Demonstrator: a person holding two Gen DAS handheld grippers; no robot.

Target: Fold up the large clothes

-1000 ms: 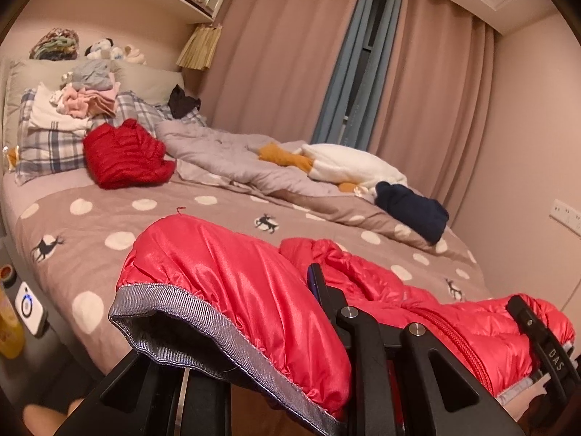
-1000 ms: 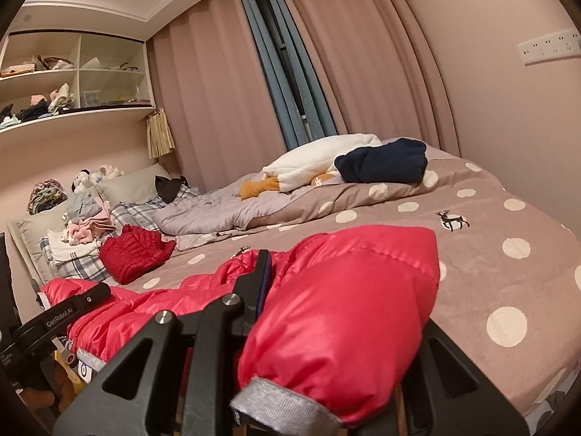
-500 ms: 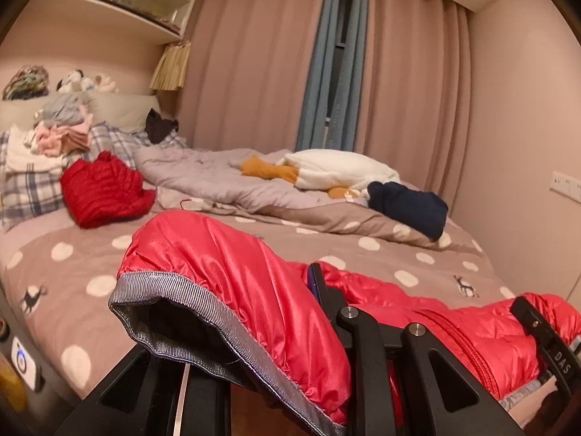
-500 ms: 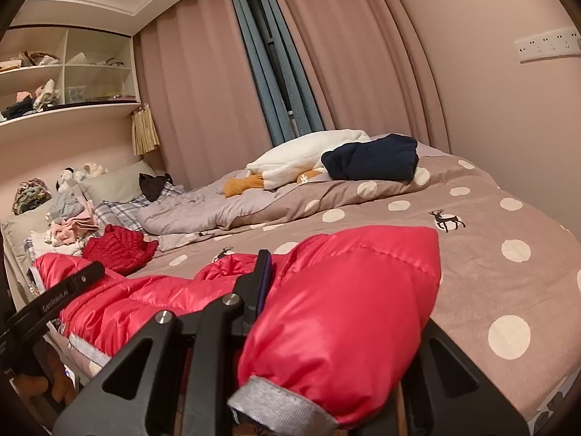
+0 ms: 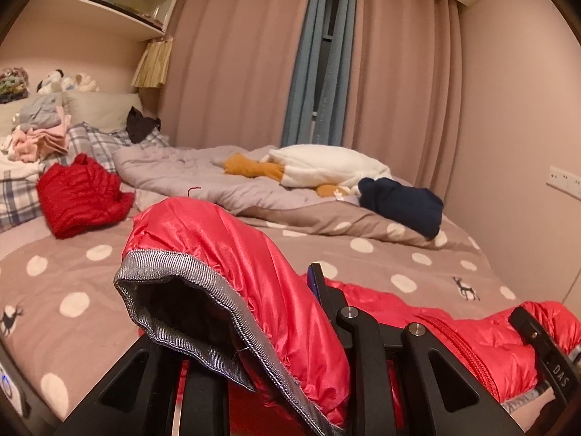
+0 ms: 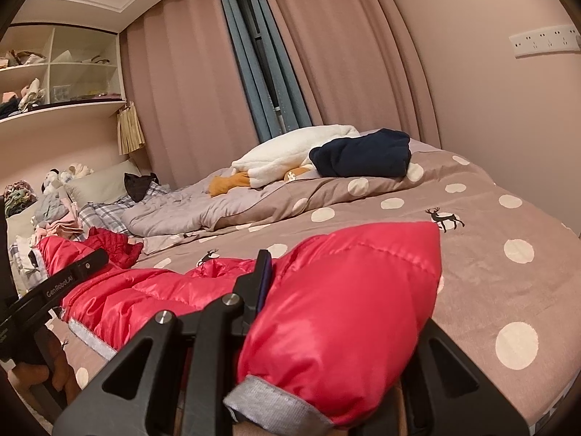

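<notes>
A shiny red down jacket [image 5: 483, 348] with grey ribbed cuffs lies along the near edge of the bed. My left gripper [image 5: 276, 327] is shut on its left sleeve [image 5: 232, 254], held up so the open cuff faces the camera. My right gripper [image 6: 316, 290] is shut on the right sleeve [image 6: 348, 290], which drapes over the fingers with its cuff hanging toward me. The jacket body [image 6: 145, 290] stretches between the two grippers. Each gripper shows at the edge of the other's view.
The bed [image 5: 363, 250] has a brown polka-dot cover. On it lie a folded dark red jacket [image 5: 80, 196], a grey quilt [image 5: 189, 170], a white and orange plush [image 5: 323, 170] and a navy garment [image 5: 403, 203]. Pillows and piled clothes [image 5: 40, 134] sit at the head. Wall at right.
Both grippers have lifted and tilted up with the sleeves still held. The bed now sits lower and farther in both views, and the jacket body is pulled tauter between them.
</notes>
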